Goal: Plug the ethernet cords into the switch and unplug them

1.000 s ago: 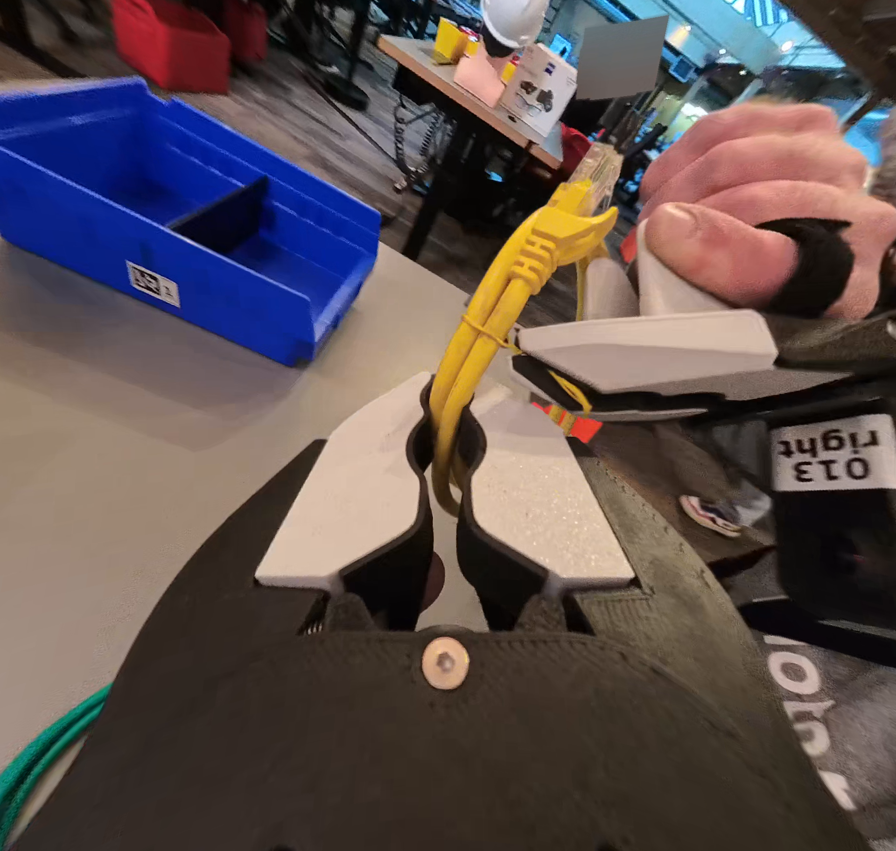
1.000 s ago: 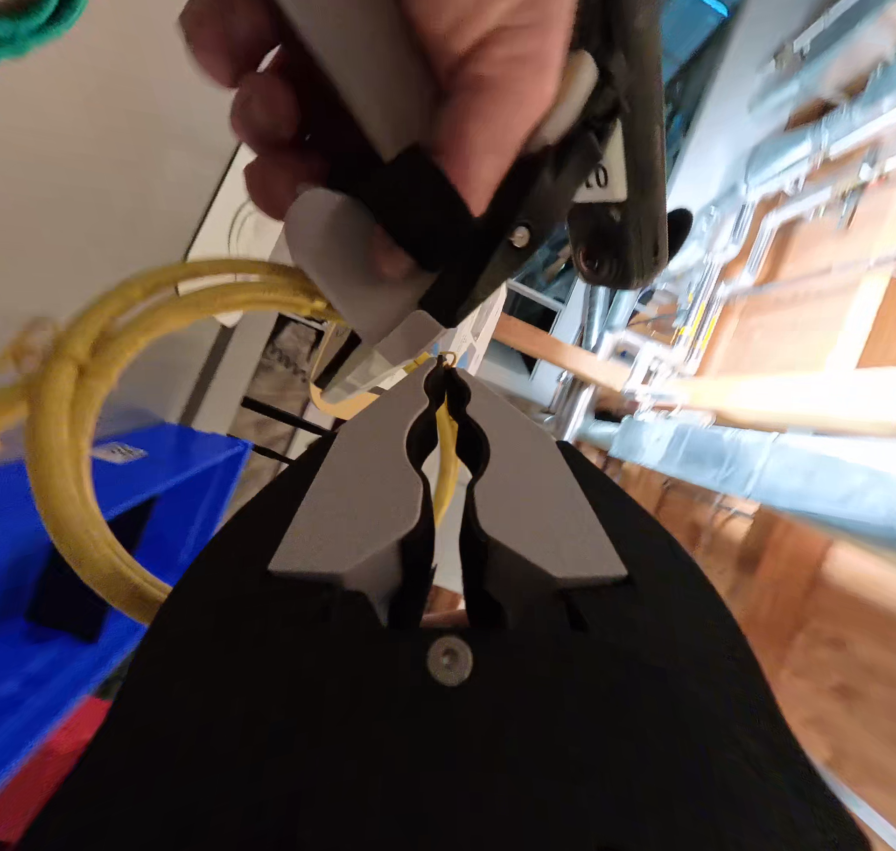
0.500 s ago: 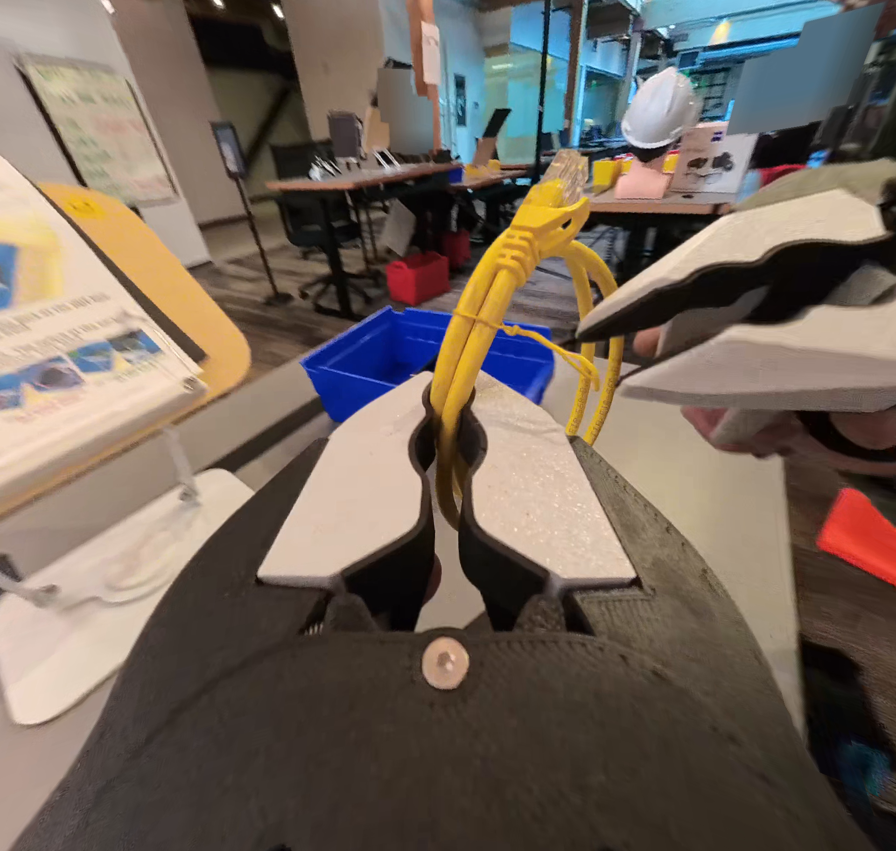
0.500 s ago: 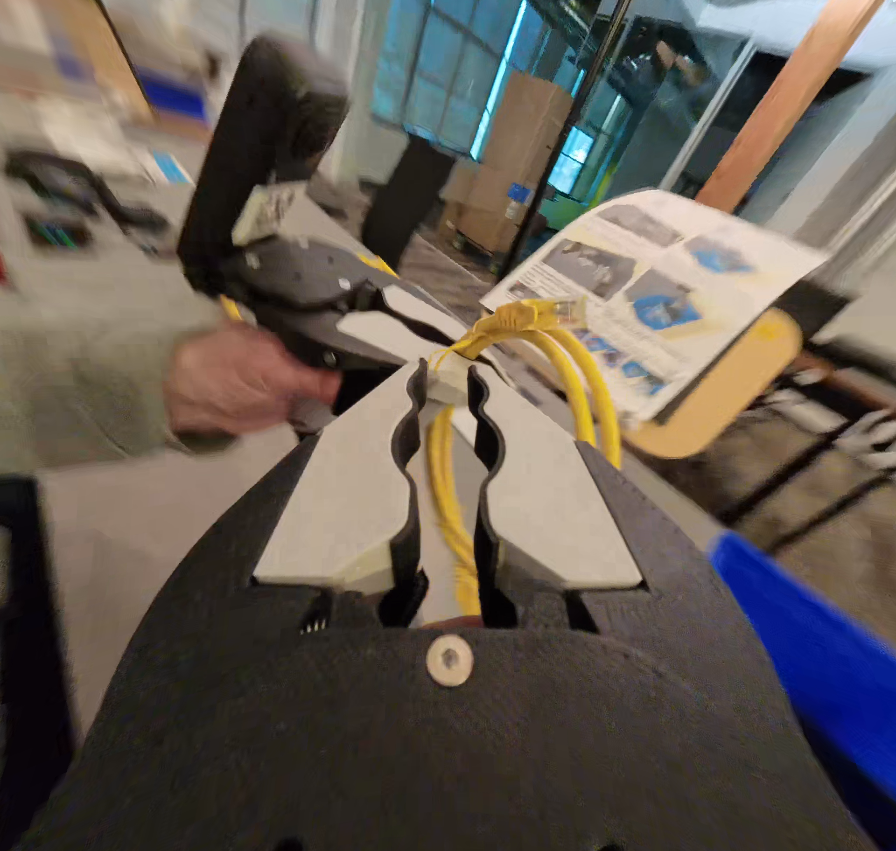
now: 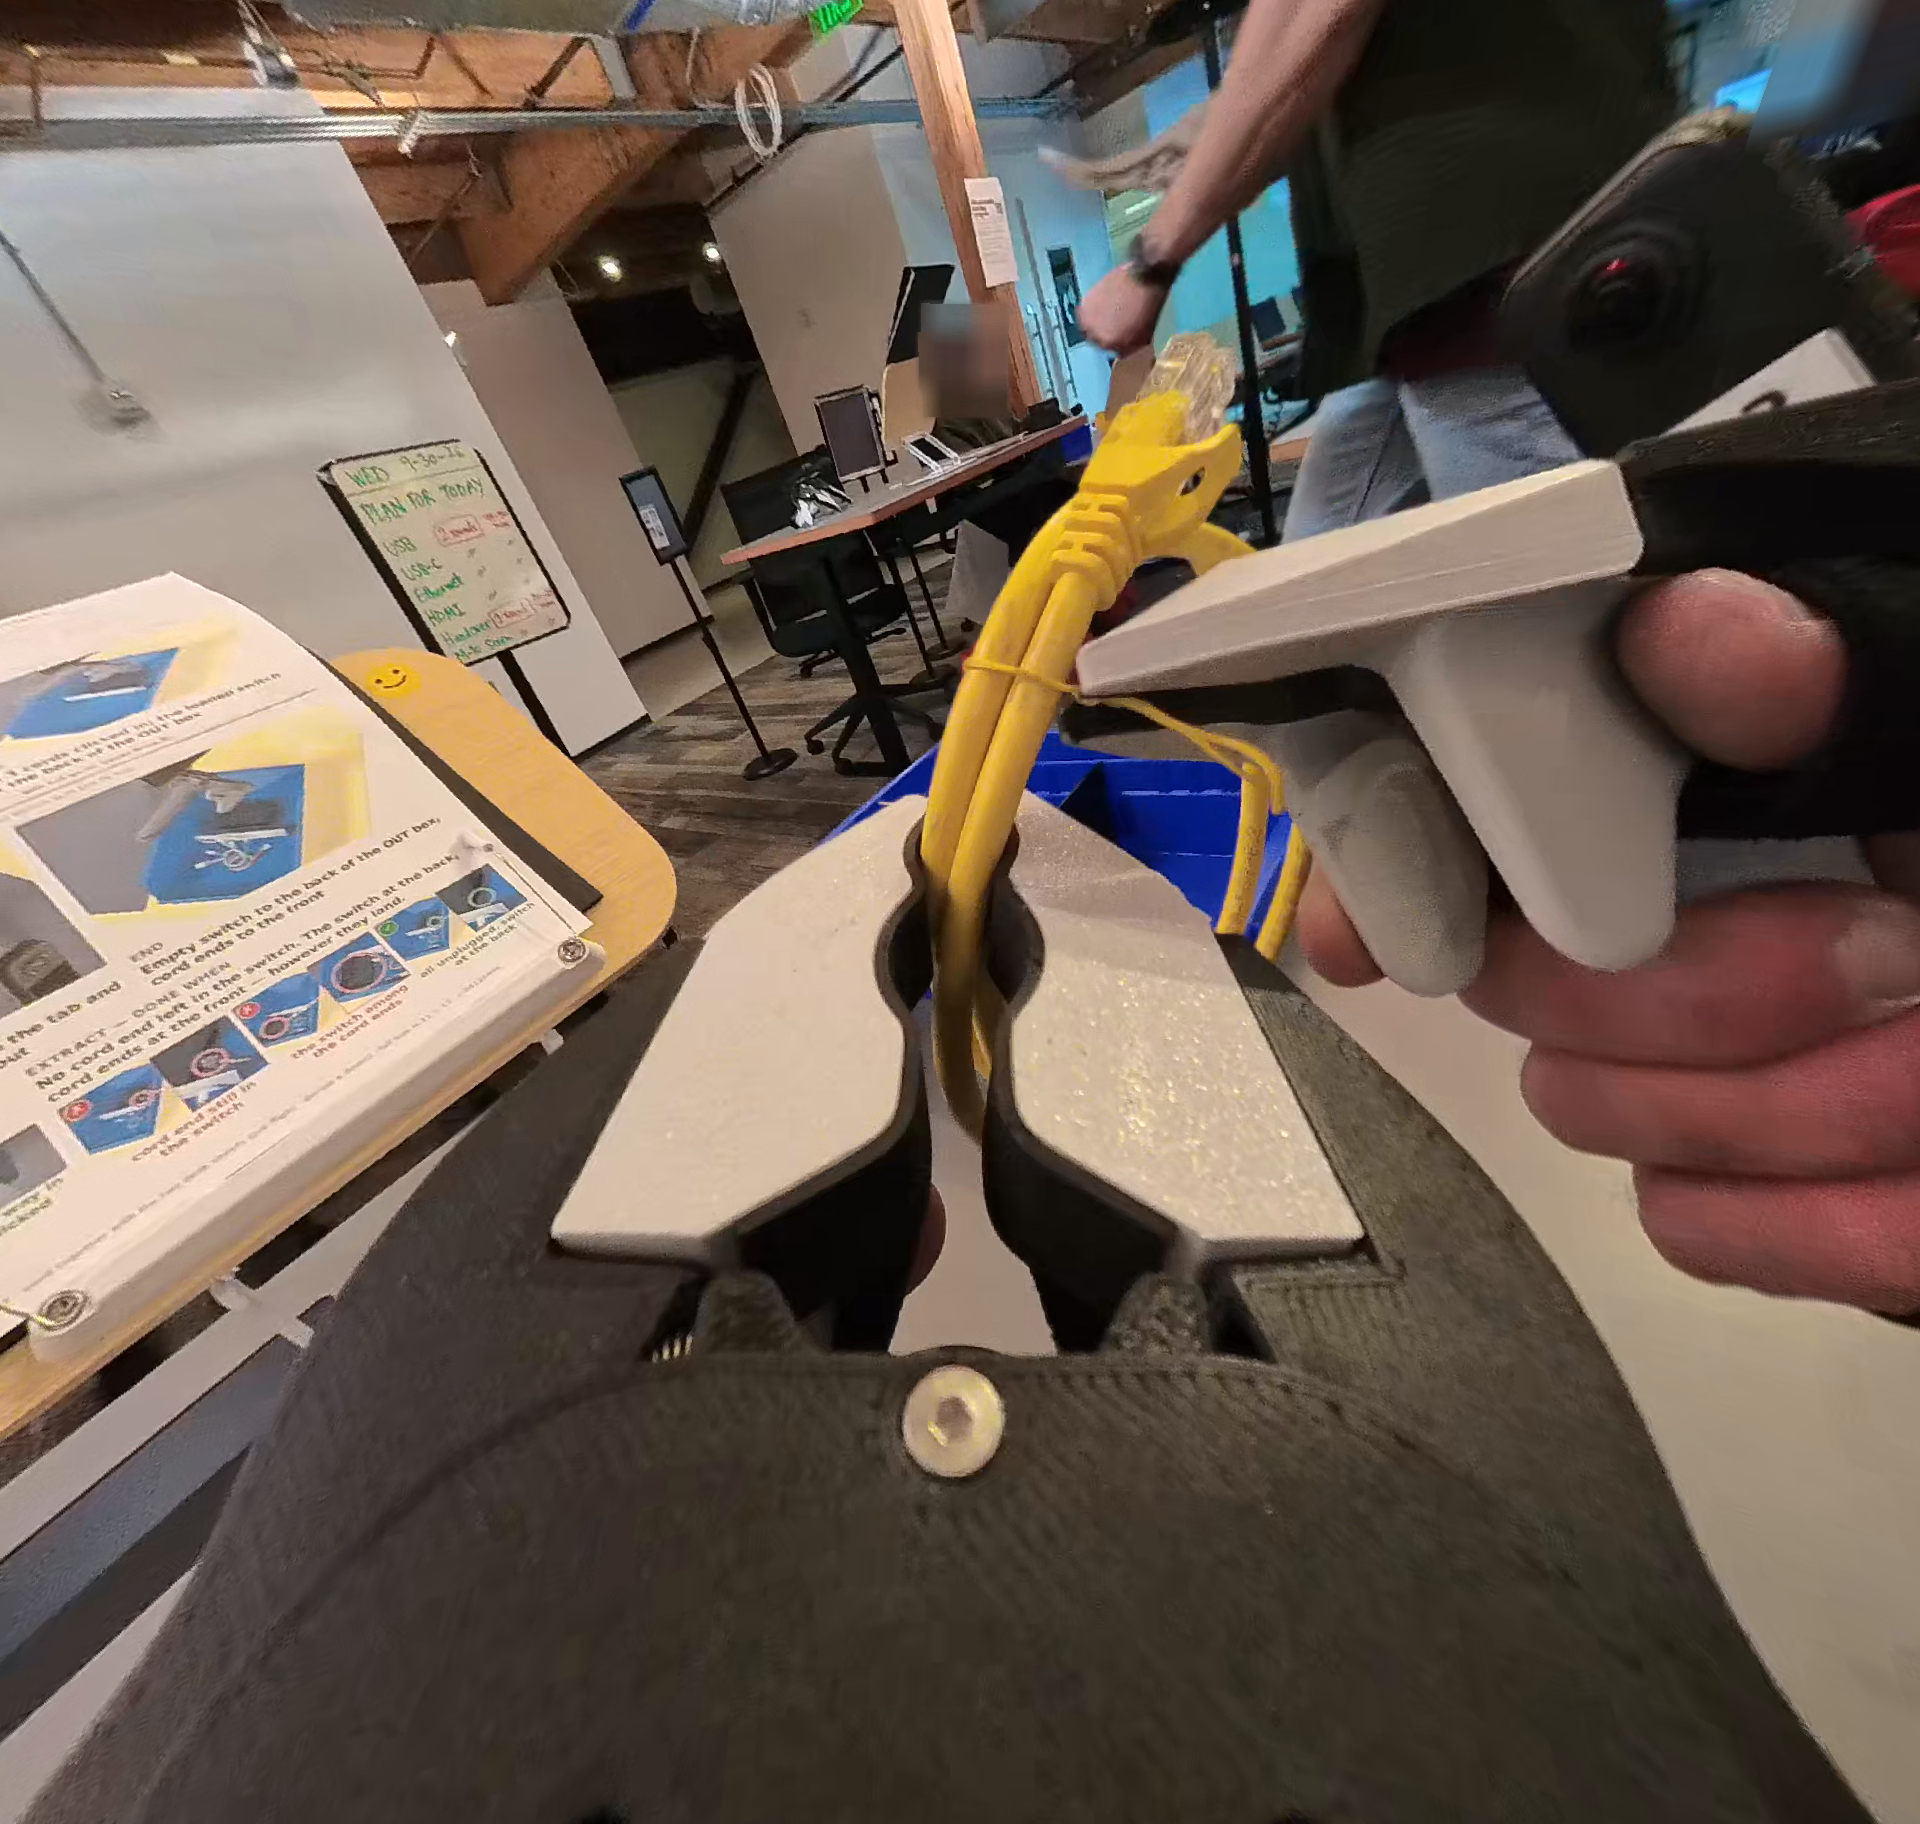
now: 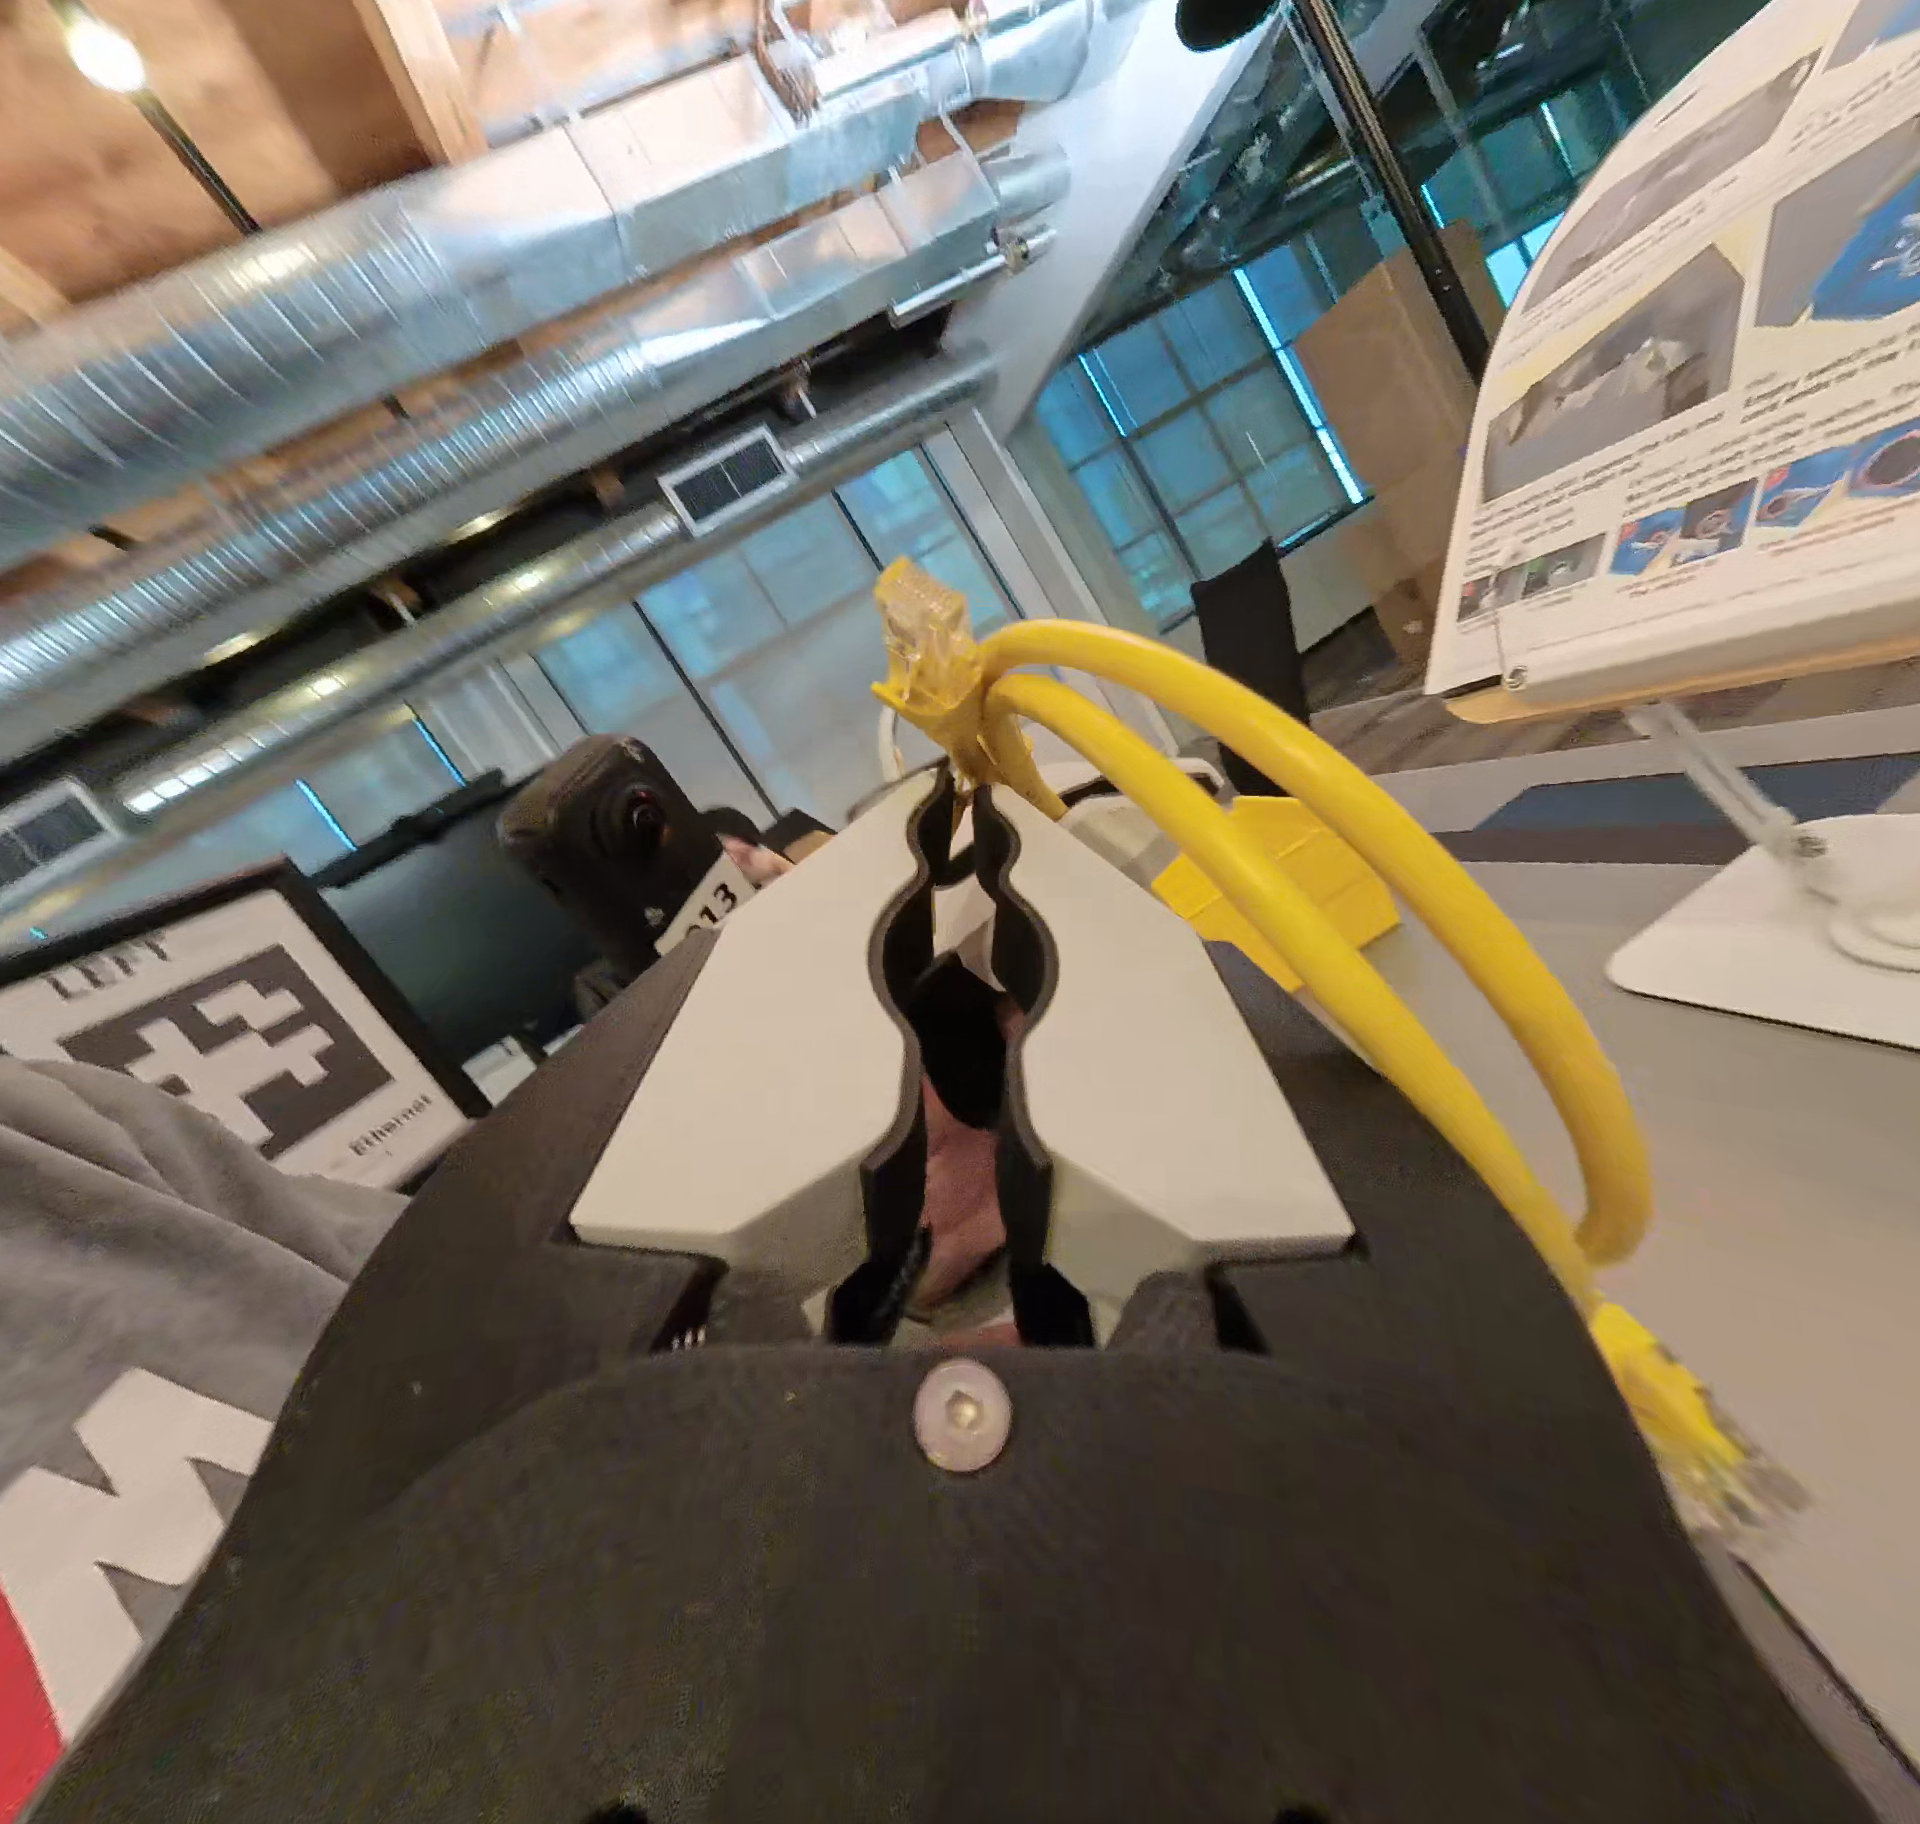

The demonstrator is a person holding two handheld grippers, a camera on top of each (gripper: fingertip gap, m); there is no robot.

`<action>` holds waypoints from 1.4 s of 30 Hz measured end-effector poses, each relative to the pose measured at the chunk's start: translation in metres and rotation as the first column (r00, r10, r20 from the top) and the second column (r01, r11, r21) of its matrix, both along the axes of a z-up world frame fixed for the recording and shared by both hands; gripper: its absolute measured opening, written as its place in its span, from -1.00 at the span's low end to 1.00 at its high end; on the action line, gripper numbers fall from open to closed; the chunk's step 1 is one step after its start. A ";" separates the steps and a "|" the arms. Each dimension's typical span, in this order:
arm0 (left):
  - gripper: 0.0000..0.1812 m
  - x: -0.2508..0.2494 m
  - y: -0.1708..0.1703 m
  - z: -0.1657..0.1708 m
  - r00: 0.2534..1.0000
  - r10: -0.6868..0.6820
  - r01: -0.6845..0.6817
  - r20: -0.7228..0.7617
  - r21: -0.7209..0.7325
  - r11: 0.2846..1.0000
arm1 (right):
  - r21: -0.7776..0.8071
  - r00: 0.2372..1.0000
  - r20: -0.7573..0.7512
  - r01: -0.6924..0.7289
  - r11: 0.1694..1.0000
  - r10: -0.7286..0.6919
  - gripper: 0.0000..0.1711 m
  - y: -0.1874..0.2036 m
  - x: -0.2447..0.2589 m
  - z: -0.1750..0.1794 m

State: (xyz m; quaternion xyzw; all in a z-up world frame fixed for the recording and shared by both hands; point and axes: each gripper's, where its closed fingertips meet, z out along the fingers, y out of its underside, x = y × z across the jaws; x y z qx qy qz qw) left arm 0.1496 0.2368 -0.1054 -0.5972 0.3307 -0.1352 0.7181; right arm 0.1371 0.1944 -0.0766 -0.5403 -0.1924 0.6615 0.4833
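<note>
A short yellow ethernet cord (image 5: 992,735), folded double and bound with a thin yellow tie (image 5: 1023,673), is held up in the air. My left gripper (image 5: 961,839) is shut on the doubled cord, with one clear plug (image 5: 1179,413) sticking up above it. My right gripper (image 5: 1081,678) comes in from the right. In its own view the right gripper (image 6: 961,792) is shut on the tie just below that plug (image 6: 925,631). The cord loops right and its other plug (image 6: 1683,1442) hangs free. No switch is in view.
A blue bin (image 5: 1143,808) stands on the grey table (image 5: 1714,1462) behind the cord. An instruction sheet on a tilted wooden stand (image 5: 260,891) is at the left, its white base (image 6: 1766,943) on the table. A person (image 5: 1455,164) stands behind. A marker card (image 6: 208,1036) stands nearby. Spacing between my two grippers at the tips: around 5 cm.
Both grippers have swung round and tilted up, carrying the cord away from the bin. The right gripper's jaws, apart half a second ago, have shut on the tie.
</note>
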 end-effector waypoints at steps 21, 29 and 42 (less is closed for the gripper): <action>-0.95 0.002 0.024 -0.051 0.983 -0.174 0.114 -0.053 -0.563 0.819 | 0.904 0.373 0.139 -0.426 -0.037 -0.917 -1.00 0.000 -0.013 0.021; -0.95 -0.008 0.023 -0.018 0.995 -0.090 0.077 -0.037 -0.267 0.961 | 0.822 0.554 0.492 -0.042 0.568 -0.672 -0.89 0.014 0.008 -0.011; -0.95 0.001 0.011 -0.004 0.997 -0.024 0.018 -0.069 -0.087 0.996 | 0.397 0.905 0.305 0.161 0.903 -0.296 -1.00 0.007 -0.004 -0.005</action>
